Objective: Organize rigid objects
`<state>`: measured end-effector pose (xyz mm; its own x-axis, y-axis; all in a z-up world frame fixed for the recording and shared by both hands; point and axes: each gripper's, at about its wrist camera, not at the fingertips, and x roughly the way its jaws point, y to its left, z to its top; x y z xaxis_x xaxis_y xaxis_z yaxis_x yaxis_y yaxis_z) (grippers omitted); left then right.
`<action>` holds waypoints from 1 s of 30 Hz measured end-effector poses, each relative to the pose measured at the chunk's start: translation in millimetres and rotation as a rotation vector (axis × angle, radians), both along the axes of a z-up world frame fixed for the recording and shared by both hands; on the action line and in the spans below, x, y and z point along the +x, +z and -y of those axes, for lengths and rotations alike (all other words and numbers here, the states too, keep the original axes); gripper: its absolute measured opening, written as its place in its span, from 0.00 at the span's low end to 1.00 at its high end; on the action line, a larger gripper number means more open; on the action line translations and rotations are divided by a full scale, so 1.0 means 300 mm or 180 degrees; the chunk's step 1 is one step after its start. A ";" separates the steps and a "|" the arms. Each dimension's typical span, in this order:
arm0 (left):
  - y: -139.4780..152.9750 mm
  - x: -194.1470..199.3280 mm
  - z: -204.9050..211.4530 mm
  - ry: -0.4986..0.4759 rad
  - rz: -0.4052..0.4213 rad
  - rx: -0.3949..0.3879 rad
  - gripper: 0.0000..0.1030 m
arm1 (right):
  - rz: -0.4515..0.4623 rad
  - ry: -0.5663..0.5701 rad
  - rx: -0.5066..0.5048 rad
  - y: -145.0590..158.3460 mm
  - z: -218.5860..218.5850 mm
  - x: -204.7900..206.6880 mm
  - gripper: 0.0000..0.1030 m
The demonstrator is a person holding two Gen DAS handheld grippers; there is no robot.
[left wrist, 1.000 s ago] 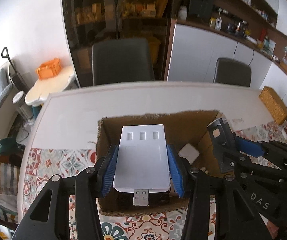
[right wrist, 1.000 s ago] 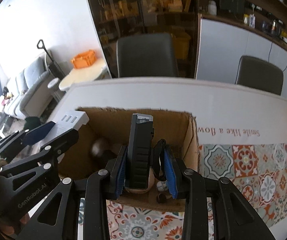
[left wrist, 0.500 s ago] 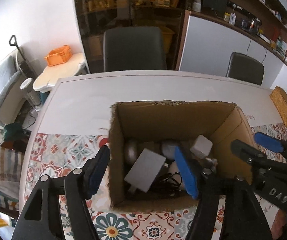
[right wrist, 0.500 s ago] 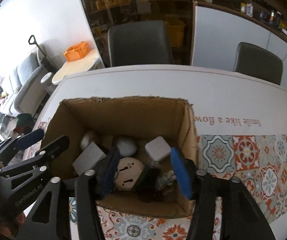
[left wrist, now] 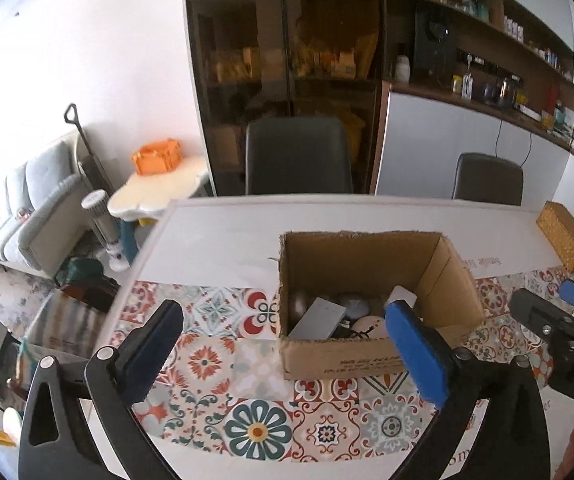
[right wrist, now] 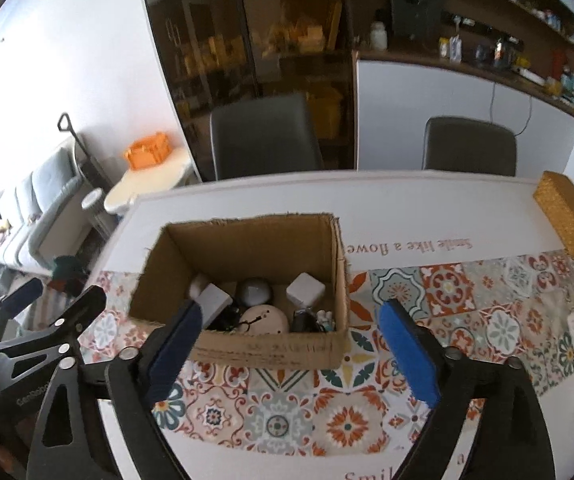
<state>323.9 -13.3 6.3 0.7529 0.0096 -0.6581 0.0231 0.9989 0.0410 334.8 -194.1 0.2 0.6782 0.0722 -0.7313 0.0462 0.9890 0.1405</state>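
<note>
Two grippers, both black-framed w/ blue ribbed pads. Left gripper (left wrist: 283, 344): jaws have just been opening, now spread wide, nothing between them but patterned cloth. Right gripper (right wrist: 291, 344): jaws likewise just been opening, wide apart, pads clear of the box's near wall and gripping nothing.

One cardboard box (right wrist: 271, 350), brown corrugated, rectangular, flaps cut off w/ ragged top edge, open-topped; it stands on the tiled-pattern cloth (right wrist: 279, 420) near the table's middle, printed text on its near wall. Inside, approx. seven rigid items, packed close and partly overlapping:
- 1 flat grey-white slab (left wrist: 318, 318), rectangular, smooth plastic, leaning tilted at the left side
- 1 white cube-like adapter (right wrist: 304, 294), rounded corners, toward the right rear
- 1 pale rounded dome (right wrist: 254, 290), smooth, centre rear
- 1 beige disc-shaped piece (right wrist: 265, 320), centre front
- 1 dull metallic rounded object (left wrist: 298, 306), far left corner
- 1 dark block (right wrist: 301, 320) at the front right, beside small pale bits too small to identify
- dark tangled cord (right wrist: 231, 320), front left.

One table (left wrist: 223, 236), white, smooth. One woven straw-coloured box (right wrist: 567, 214), rectangular, at the table's far right edge, well apart from the cardboard box. Two dark grey padded chairs (right wrist: 265, 136) behind the table.
</note>
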 end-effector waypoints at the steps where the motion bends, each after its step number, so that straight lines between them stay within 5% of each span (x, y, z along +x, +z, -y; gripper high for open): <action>1: 0.012 -0.016 -0.003 0.0000 0.0026 -0.0009 1.00 | 0.0059 -0.0027 0.0001 0.024 0.002 -0.035 0.92; 16: 0.171 -0.339 -0.051 0.0131 0.0504 -0.0080 1.00 | 0.0688 -0.0092 -0.0074 0.238 -0.013 -0.377 0.97; 30: 0.330 -0.505 -0.068 0.0133 0.0966 -0.0100 1.00 | 0.1192 -0.0038 -0.0101 0.394 -0.033 -0.543 0.97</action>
<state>172.5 6.9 105.4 0.9144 0.0279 -0.4038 -0.0266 0.9996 0.0088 171.9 -184.3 118.3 0.8997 0.0440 -0.4342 0.0090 0.9928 0.1192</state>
